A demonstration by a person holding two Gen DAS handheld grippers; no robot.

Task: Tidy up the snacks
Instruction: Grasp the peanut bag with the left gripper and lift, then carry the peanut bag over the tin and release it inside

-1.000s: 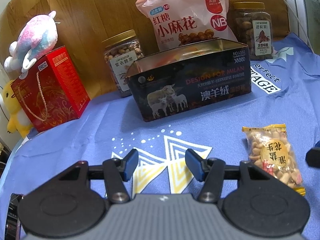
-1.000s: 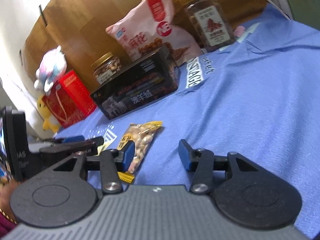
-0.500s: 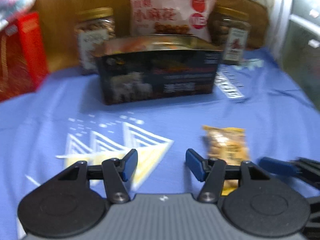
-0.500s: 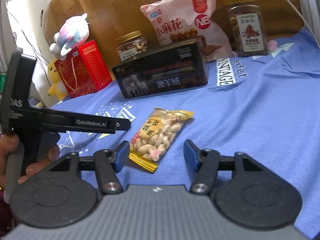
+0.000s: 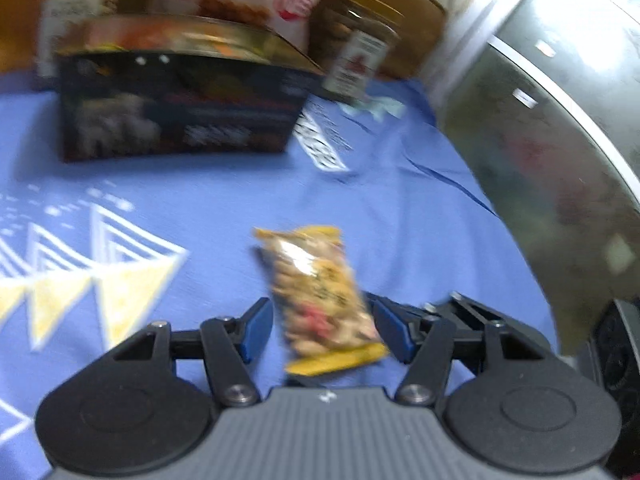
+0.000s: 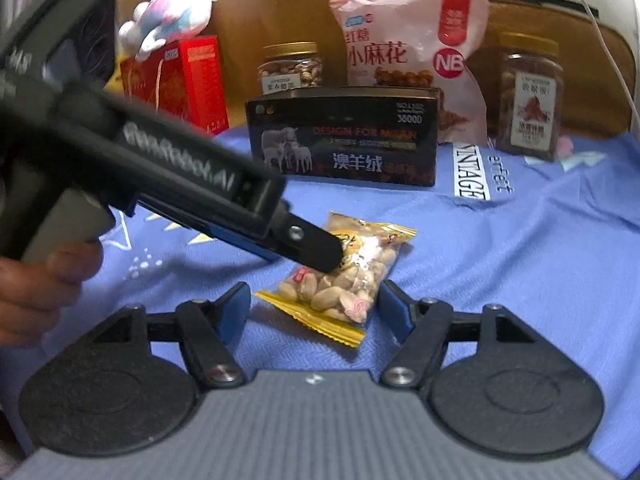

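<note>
A yellow packet of peanuts lies flat on the blue cloth. It also shows in the left wrist view, blurred. My left gripper is open with the packet's near end between its blue pads. My right gripper is open, its pads on either side of the packet's near end. The left gripper's body reaches in from the left in the right wrist view, its tip over the packet. An open dark tin box stands behind the packet.
Behind the tin stand a pink snack bag, a nut jar and a second jar. A red gift box with a plush toy sits at the back left. A grey curved surface rises at the right.
My left gripper has swung right and forward, so the packet now sits between its pads. My right gripper has closed in on the packet's near end. Both stay open.
</note>
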